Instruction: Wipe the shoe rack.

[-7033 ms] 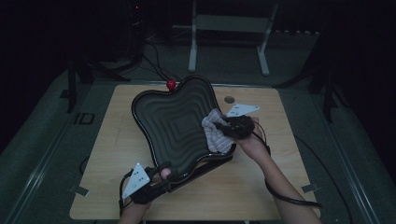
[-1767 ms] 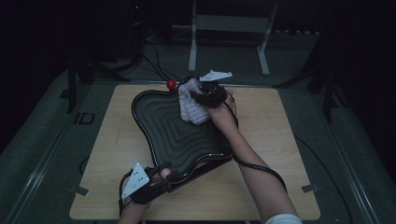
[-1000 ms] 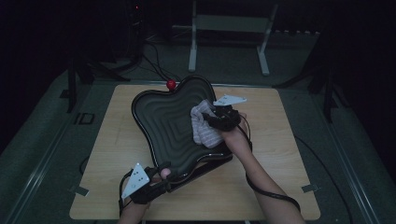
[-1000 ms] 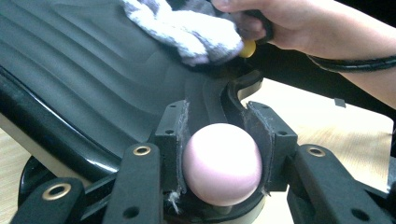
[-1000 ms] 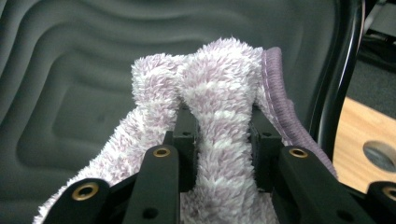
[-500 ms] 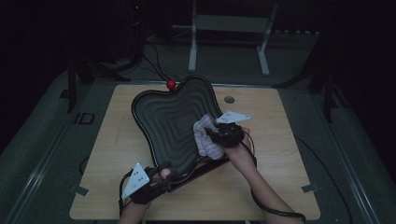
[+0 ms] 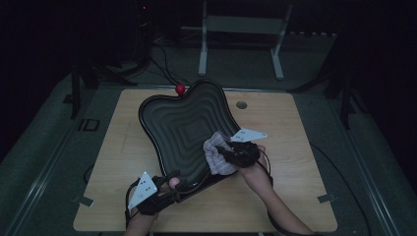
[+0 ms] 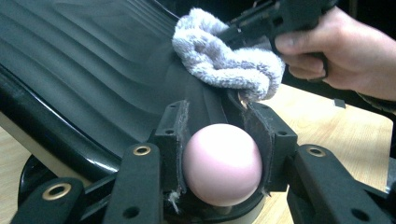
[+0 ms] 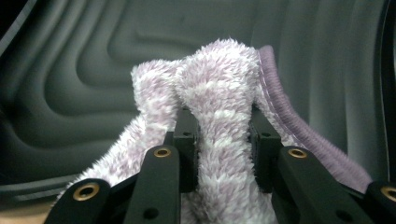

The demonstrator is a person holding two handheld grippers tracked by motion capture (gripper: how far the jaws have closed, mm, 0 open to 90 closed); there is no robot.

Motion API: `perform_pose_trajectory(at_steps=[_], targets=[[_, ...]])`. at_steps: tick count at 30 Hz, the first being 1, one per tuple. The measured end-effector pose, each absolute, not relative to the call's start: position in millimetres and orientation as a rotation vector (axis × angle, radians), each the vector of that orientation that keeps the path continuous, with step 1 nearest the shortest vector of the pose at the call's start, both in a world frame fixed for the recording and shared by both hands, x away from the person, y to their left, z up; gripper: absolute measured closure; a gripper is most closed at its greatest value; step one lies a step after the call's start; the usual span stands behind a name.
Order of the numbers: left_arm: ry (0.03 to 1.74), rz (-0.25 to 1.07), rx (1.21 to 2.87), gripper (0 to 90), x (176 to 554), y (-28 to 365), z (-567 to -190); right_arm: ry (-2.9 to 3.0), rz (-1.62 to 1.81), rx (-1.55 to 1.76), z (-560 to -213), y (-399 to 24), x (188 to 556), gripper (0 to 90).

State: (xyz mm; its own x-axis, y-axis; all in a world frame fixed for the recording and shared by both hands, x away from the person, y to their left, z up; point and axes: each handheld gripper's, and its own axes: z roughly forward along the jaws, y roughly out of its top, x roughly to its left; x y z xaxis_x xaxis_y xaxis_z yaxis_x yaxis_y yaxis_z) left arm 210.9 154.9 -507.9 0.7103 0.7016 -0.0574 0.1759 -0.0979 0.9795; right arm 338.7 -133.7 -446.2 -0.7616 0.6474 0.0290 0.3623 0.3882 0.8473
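A black ridged tray rests tilted on the wooden table, with a red ball at its far corner. My left gripper is at the tray's near corner. In the left gripper view it is shut on a pink ball right below the tray's rim. My right gripper is shut on a fluffy lilac-and-white cloth, which lies against the tray's near right part. In the right gripper view the cloth bulges between the jaws over the tray's ridges.
A round hole is set in the table beyond the tray. Behind the table stand a white metal frame and cables on the dark floor. Bare wood lies to the right and left of the tray.
My right gripper has carried the cloth from the tray's far part down along its right side toward the near edge. The left gripper and the tray have stayed put.
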Motion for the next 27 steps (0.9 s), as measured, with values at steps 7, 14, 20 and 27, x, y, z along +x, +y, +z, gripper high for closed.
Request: perform_pose_trajectory(at_steps=[7,14,20,27], targets=[[0.720,0.512,1.643,59.9,210.8,154.8,-507.8,2.302,1.373,0.850,-409.8,-117.9,368.7,70.4],[0.718,0.513,1.642,59.9,210.8,155.0,-508.0,2.237,1.396,0.846,-365.7,-88.0,414.4,70.0],[0.715,0.512,1.644,59.9,210.9,155.3,-508.0,2.248,1.322,0.847,-355.7,-55.9,444.0,69.6],[0.717,0.514,1.644,59.9,210.8,154.9,-507.9,2.264,1.279,0.882,-374.0,-48.4,457.2,69.8]])
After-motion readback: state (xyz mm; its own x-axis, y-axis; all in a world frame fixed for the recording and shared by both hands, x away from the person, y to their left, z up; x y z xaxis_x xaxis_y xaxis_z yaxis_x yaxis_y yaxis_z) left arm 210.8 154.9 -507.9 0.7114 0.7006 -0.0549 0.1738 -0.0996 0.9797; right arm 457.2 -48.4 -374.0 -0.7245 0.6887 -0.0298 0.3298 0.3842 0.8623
